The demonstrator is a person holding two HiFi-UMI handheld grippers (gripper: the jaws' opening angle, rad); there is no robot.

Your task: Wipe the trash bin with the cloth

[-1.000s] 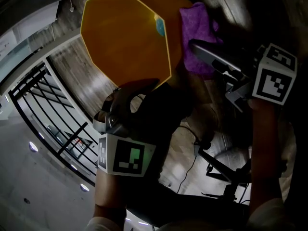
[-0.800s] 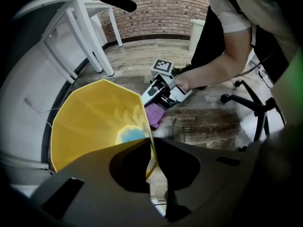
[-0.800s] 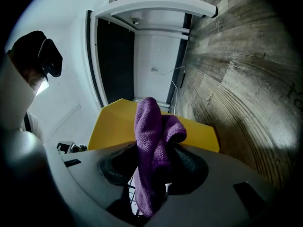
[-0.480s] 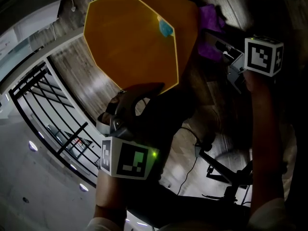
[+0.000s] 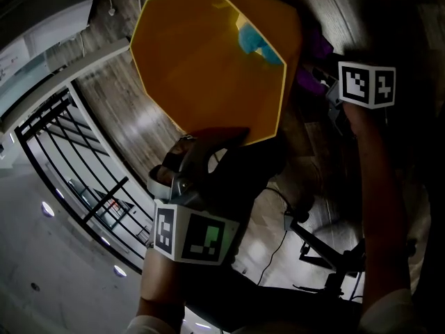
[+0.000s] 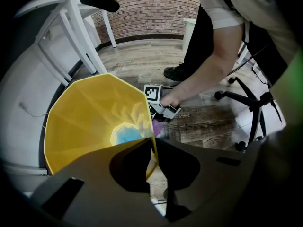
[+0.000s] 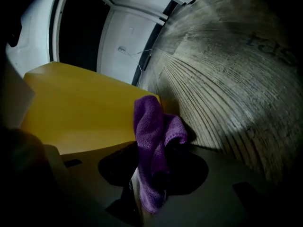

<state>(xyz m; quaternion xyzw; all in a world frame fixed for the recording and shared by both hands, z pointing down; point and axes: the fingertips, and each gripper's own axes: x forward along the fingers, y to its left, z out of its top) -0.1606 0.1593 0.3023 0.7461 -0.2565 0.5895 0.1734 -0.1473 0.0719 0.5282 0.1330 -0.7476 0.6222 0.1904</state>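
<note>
Here the left gripper (image 6: 154, 148) is clamped on the near rim of the yellow trash bin (image 5: 208, 68), whose mouth tips toward it. A blue patch (image 5: 252, 40) shows deep inside. Across the bin, the right gripper (image 7: 151, 183) pinches a purple cloth (image 7: 151, 126) at the bin's outer wall. An office chair base (image 6: 251, 103) stands near the right gripper. The wood-plank floor (image 7: 227, 79) runs to a brick wall (image 6: 151, 8), and a black railing (image 5: 76, 165) lies off the left gripper's outer side.

1. Trash bin (image 5: 201, 68): yellow, faceted, with an octagonal mouth. The mouth is turned toward the head view, so the inside is seen. The near rim is clamped in the left gripper (image 6: 152, 145).
2. Cloth (image 7: 149, 126): purple and bunched. It is pinched in the right gripper (image 7: 151, 174), just beside the bin's outer wall.
</note>
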